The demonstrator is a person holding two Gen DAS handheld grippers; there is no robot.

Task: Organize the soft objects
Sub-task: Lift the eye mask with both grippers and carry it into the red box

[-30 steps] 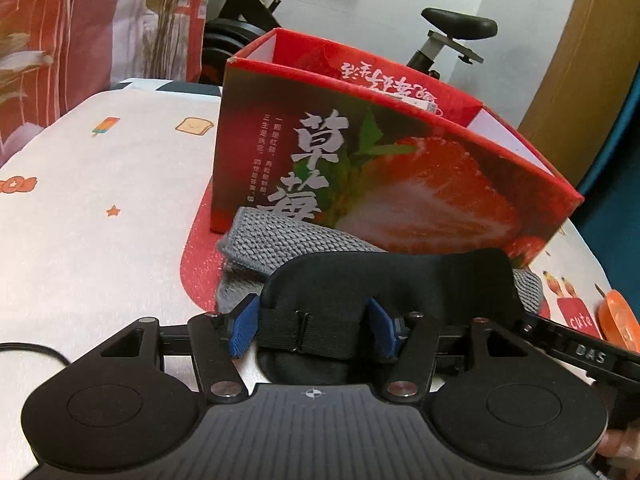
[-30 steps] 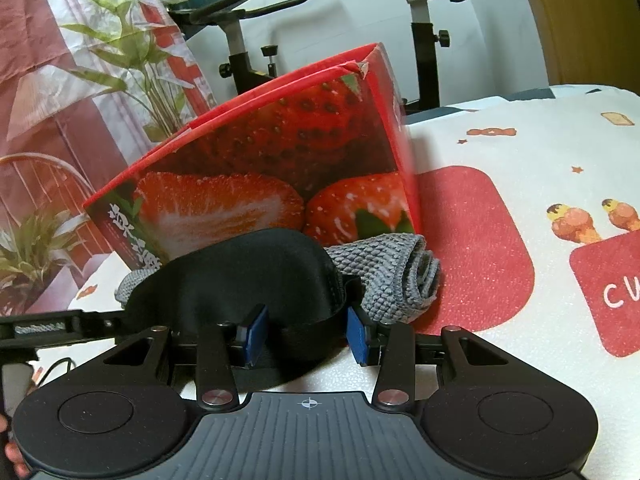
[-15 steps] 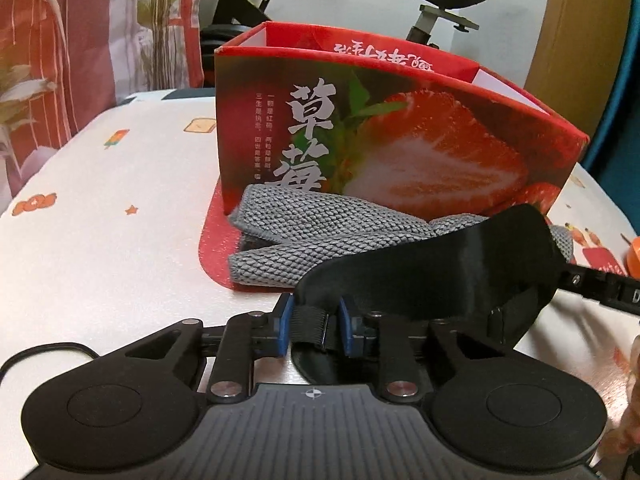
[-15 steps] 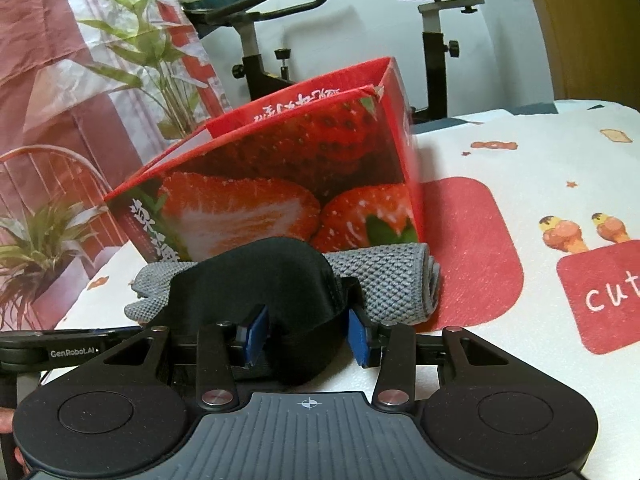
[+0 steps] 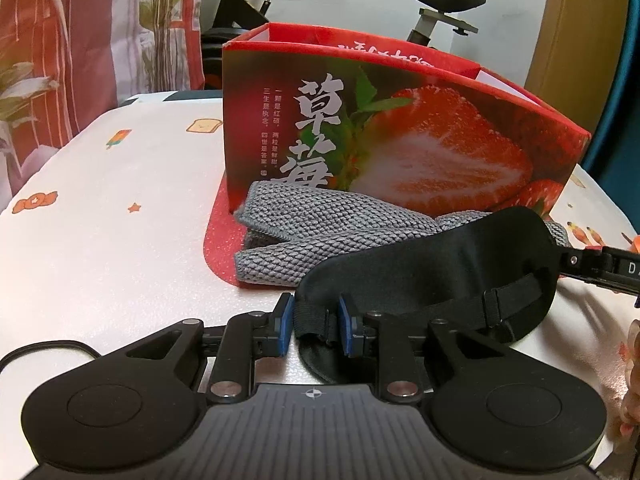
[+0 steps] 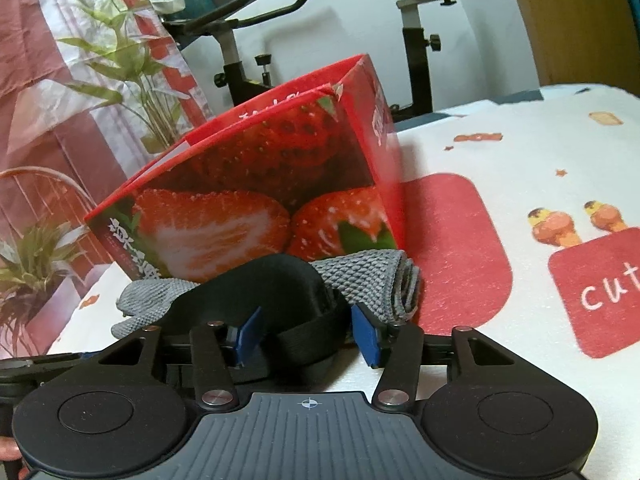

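Both views are evenly lit by soft indoor light. Fisheye distortion bends straight lines toward the edges, strongest from 9 to 3 o'clock. Corners vignette to black. Shadows are faint. Focus is sharp centrally, with slight softness peripherally.

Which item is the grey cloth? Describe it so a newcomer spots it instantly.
Find the tall red strawberry box on the patterned table cover. Against the foot of its near wall lies the grey cloth, folded into a loose bundle. It is knobbly, waffle-textured and grey, whereas the black eye mask lying partly over it is smooth and has an elastic strap.
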